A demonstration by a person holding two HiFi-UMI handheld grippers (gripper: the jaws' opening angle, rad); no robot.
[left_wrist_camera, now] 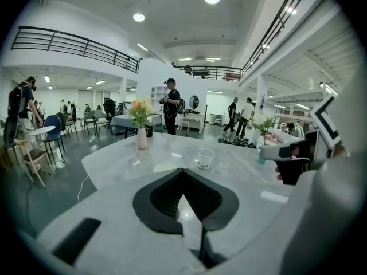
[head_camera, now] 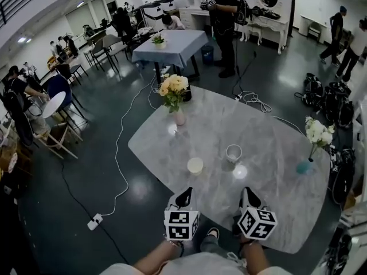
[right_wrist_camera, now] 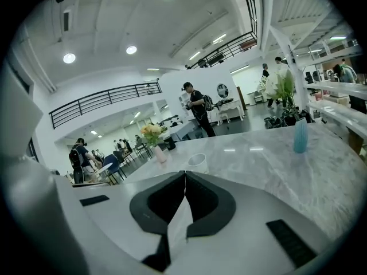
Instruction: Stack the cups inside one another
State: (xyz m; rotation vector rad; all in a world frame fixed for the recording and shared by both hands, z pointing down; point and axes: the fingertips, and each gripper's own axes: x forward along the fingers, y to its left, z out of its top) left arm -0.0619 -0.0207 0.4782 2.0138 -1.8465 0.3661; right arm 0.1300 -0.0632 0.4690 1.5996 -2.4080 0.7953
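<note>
Two cups stand apart on the grey marble table (head_camera: 269, 148): a cream cup (head_camera: 195, 165) and, to its right, a white patterned cup (head_camera: 233, 152). My left gripper (head_camera: 183, 197) hovers at the table's near edge, just short of the cream cup, with its jaws shut and nothing between them. My right gripper (head_camera: 249, 197) hangs beside it, short of the patterned cup, also shut and empty. In the left gripper view the patterned cup (left_wrist_camera: 205, 158) stands beyond the shut gripper (left_wrist_camera: 183, 171). The right gripper view shows a white cup (right_wrist_camera: 198, 162) just past its shut gripper (right_wrist_camera: 185, 173).
A pink vase of yellow flowers (head_camera: 174, 93) stands at the table's far left, and a teal vase of white flowers (head_camera: 314, 139) at its right edge. A white cable and power strip (head_camera: 94, 221) lie on the floor to the left. People and other tables stand farther off.
</note>
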